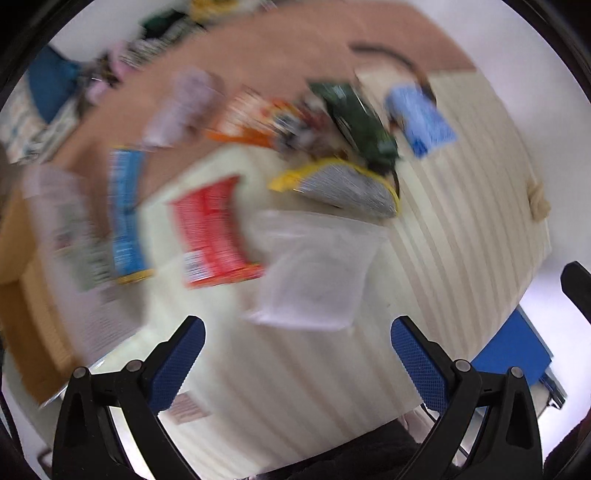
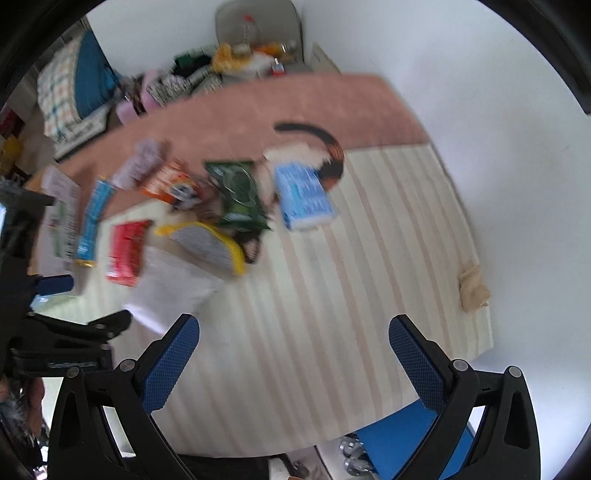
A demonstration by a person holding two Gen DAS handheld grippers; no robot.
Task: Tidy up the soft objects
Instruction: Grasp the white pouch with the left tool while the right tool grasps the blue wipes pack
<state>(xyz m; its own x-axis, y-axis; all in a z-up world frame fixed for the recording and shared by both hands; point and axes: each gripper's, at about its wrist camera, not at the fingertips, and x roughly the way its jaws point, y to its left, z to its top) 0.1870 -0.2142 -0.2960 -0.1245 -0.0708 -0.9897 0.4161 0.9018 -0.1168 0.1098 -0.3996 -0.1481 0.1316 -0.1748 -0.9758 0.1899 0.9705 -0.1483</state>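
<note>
Both the left gripper [image 1: 297, 328] and right gripper [image 2: 293, 326] hang spread wide and empty above the striped worktop [image 2: 369, 295], probably choosing among the blurred packets [image 2: 207, 206] heaped far left.

I see matt cream-striped cloth [image 2: 332, 295] beside a fuzzy pink cloth [image 2: 258, 107]; a glossy green plastic packet [image 2: 238, 192]; my tools' blue pads [image 1: 177, 365] look finely textured.

A pale, evenly lit floor [image 2: 498, 110] surrounds a table draped in a cream striped cloth [image 2: 332, 332] with a pink cloth [image 2: 277, 107] at its far side — beyond it, a grey chair [image 2: 258, 22] and a checked cushion [image 2: 59, 88].
</note>
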